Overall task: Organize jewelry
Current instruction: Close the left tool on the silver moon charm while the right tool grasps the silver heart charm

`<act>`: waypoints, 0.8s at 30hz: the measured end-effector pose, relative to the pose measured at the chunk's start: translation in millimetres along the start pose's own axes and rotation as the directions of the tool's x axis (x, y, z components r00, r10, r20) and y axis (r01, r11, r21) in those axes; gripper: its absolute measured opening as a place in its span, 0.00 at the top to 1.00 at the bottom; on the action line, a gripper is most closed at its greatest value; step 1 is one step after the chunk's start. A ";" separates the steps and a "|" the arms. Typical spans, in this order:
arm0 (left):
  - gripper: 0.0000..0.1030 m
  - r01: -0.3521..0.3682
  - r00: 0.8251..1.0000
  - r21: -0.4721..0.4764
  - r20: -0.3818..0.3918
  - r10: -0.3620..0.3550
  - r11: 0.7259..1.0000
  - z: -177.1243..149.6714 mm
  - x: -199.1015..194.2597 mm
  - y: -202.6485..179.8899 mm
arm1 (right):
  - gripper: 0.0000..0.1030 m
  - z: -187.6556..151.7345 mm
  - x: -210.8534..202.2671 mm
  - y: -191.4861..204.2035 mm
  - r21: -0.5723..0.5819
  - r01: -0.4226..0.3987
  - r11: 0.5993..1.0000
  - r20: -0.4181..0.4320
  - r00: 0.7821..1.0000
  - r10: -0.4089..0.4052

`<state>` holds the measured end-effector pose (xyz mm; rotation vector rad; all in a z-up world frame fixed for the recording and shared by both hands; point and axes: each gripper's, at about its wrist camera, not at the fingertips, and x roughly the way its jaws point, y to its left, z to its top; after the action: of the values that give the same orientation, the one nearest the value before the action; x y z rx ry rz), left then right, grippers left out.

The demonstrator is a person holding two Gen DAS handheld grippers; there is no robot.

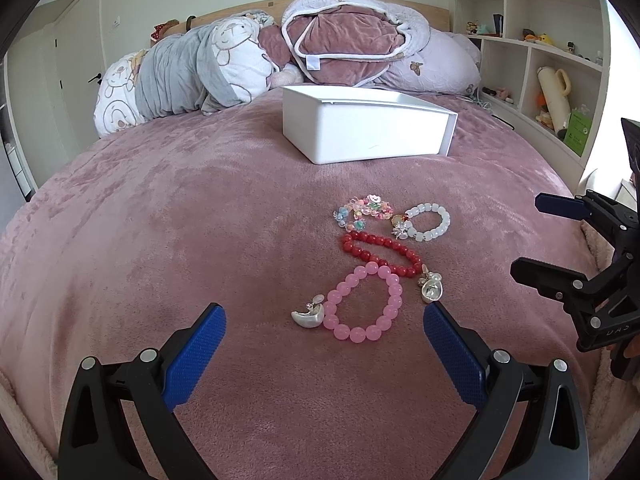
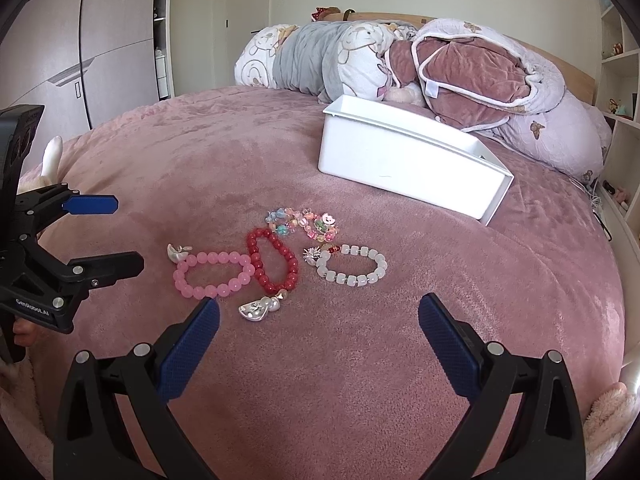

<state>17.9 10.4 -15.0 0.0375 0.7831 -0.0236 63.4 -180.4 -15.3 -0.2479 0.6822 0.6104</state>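
Note:
Jewelry lies on a pink bedspread (image 1: 160,220): a pink bead bracelet (image 1: 394,288), a red bead bracelet (image 1: 356,248), a white bead bracelet (image 1: 440,220), a pastel charm bracelet (image 1: 362,208), and two silver earrings, one (image 1: 307,315) left of the pink bracelet, one (image 1: 430,288) to its right. A white box (image 1: 368,132) stands open behind them. My left gripper (image 1: 324,320) is open and empty, just before the pink bracelet. My right gripper (image 2: 318,312) is open and empty, near the silver earring (image 2: 260,307) and the white bracelet (image 2: 352,266). The box (image 2: 400,160) is beyond.
Rolled quilts and pillows (image 1: 280,52) are piled at the headboard behind the box. White shelves (image 1: 540,40) with toys stand to the right of the bed. A wardrobe (image 2: 100,40) stands to the left. The right gripper shows at the left wrist view's right edge (image 1: 532,236).

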 end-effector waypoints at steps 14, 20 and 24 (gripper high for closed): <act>0.04 -0.024 0.998 -0.092 -0.063 0.018 0.995 3.3 33.9 27.6 | 0.37 2.1 44.2 -0.1 0.084 -0.143 0.986 -0.089 0.985 0.150; 0.41 0.037 0.990 -0.154 -0.128 -0.057 0.987 -0.1 54.5 35.6 | 0.52 -0.3 61.2 19.4 0.059 -0.214 0.975 -0.126 0.967 0.220; 0.42 0.036 0.990 -0.151 -0.129 -0.056 0.988 -2.9 58.0 34.4 | 0.58 -4.2 68.4 32.6 0.009 -0.223 0.975 -0.153 0.963 0.222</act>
<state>58.1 44.5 -57.1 -0.1215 0.9172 -0.0069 83.4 -125.8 -63.9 -0.2292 0.8638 0.8156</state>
